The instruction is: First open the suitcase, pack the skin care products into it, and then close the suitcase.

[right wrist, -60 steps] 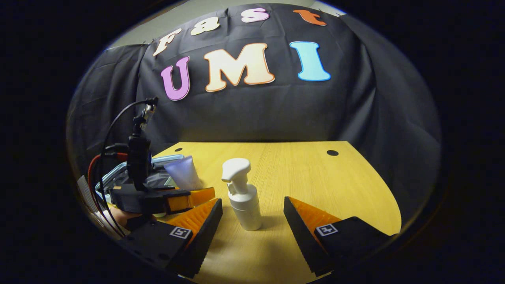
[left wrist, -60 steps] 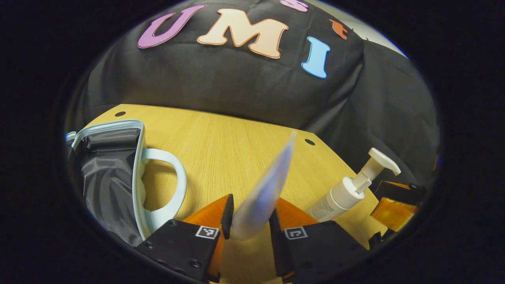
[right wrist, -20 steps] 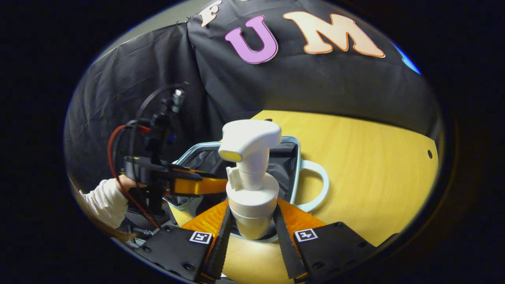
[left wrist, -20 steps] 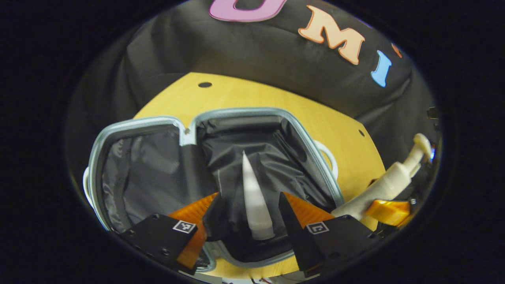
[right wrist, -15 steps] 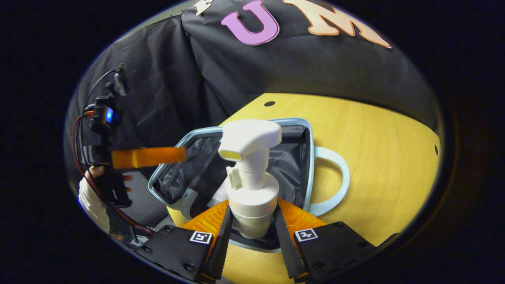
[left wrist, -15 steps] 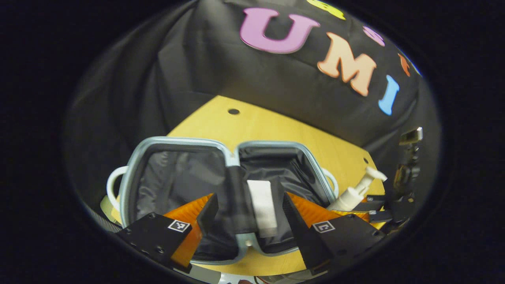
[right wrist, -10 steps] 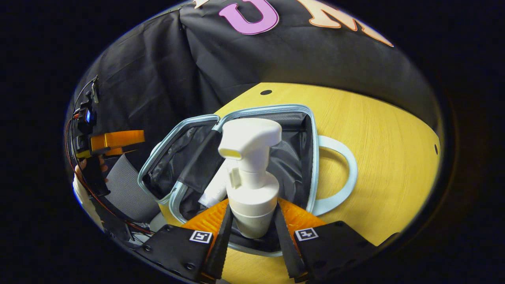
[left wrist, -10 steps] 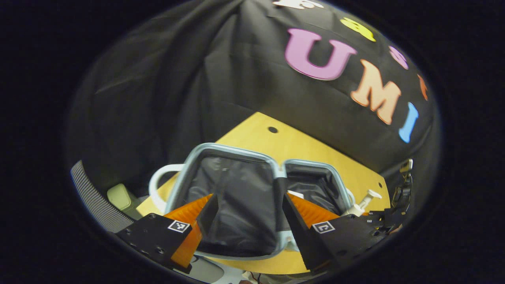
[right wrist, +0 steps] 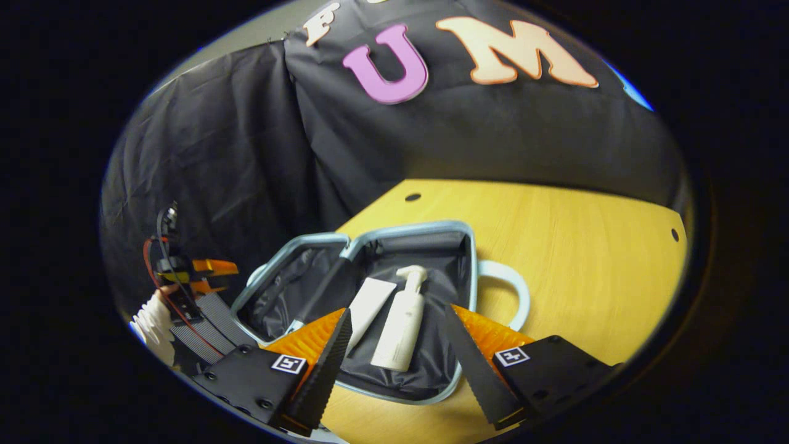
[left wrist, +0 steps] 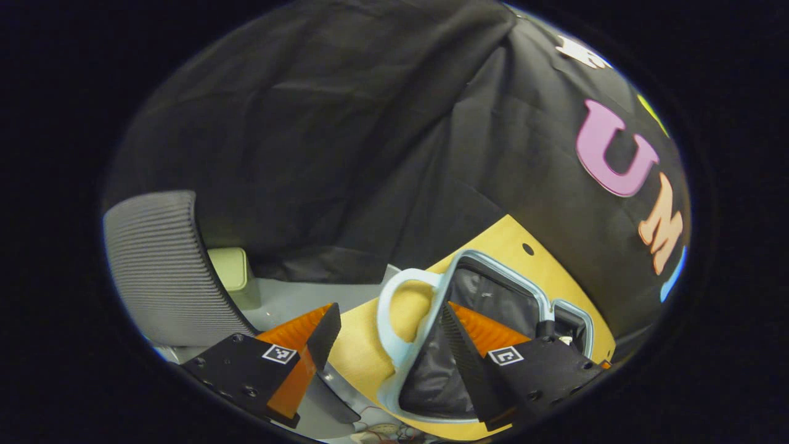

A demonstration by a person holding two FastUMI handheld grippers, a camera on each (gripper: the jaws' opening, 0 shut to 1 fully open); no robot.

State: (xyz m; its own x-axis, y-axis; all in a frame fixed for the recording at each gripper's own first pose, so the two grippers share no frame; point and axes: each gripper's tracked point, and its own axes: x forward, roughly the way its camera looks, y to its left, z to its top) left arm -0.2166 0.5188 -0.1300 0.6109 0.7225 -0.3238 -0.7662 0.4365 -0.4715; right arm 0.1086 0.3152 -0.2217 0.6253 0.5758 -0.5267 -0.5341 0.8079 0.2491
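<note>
The suitcase (right wrist: 363,320) lies open and flat on the wooden counter (right wrist: 585,246), near the counter's left edge and toward its front as the right gripper view shows it. Its two halves are spread side by side, both lined with dark fabric and edged with a pale blue rim.

In the half nearer the middle of the counter lie two skin care products. A white pump bottle (right wrist: 400,330) rests on its side with its pump head pointing toward the back of the counter. A white tube (right wrist: 368,306) lies just beside it, on the side nearer the other half. A pale handle (right wrist: 515,296) loops out from that half's outer rim onto the bare wood.

The right hand-held gripper (right wrist: 397,357) hangs above the front part of the suitcase, over the bottle, with its fingers spread wide apart and nothing between them.

The left hand-held gripper (left wrist: 385,336) is off the counter's left edge, its fingers also apart and empty. In the left gripper view, the suitcase's other handle (left wrist: 394,314) and rim sit between its fingers, farther off. In the right gripper view this gripper shows far left, held by a hand (right wrist: 161,290) in a white sleeve (right wrist: 148,330). A grey mesh chair back (left wrist: 160,265) stands beside the counter.
</note>
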